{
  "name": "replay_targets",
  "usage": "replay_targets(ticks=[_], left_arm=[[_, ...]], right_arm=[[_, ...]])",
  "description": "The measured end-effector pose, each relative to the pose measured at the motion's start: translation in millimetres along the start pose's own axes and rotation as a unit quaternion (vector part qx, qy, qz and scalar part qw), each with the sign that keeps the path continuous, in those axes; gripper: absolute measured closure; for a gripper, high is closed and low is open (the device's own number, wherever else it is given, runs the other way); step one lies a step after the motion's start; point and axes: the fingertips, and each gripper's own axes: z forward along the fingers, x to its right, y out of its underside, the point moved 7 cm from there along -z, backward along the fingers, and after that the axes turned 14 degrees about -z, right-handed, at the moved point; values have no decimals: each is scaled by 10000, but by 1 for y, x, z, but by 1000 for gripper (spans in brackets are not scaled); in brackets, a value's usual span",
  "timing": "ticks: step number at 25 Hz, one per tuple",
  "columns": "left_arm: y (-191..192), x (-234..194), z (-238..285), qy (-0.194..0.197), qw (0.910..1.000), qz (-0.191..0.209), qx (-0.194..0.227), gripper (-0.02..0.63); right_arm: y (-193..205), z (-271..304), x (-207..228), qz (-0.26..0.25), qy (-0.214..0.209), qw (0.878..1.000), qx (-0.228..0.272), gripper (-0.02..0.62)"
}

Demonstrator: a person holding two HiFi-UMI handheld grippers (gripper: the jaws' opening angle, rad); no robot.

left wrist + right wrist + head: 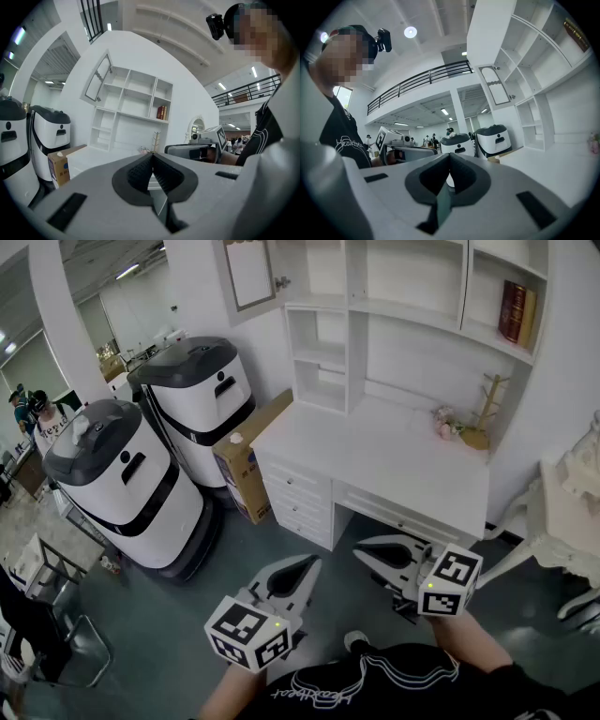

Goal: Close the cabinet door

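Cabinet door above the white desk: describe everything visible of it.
The white-framed cabinet door has a pale inset panel with an arched top and a small knob at one side. It stands swung open at the upper left end of the white shelf unit above the white desk. Nothing touches it.

The middle of the counter [394, 465] is open. A wooden rack [477, 437] stands at the right. The cabinet door [249, 273] sticks out at the top.

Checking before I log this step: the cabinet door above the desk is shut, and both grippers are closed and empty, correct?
No: the cabinet door stands open, swung out at the upper left of the shelf unit, as the head view shows. The left gripper and right gripper are closed and empty.
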Motion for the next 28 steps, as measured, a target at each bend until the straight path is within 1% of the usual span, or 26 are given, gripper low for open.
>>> replay_targets(ticks=[11, 16, 21, 28], left_arm=[[-4, 7, -38, -33, 9999, 126, 108, 602], [-4, 6, -49, -23, 9998, 132, 171, 602], [-5, -4, -44, -69, 9998, 80, 171, 601], [-13, -32, -25, -232, 9995, 10, 209, 602]], right_arm=[[-14, 12, -35, -154, -140, 9998, 55, 591], [-12, 19, -44, -62, -220, 9997, 60, 591], [-10, 24, -35, -19, -275, 9995, 127, 591], [0, 42, 1, 182, -301, 9990, 268, 591]])
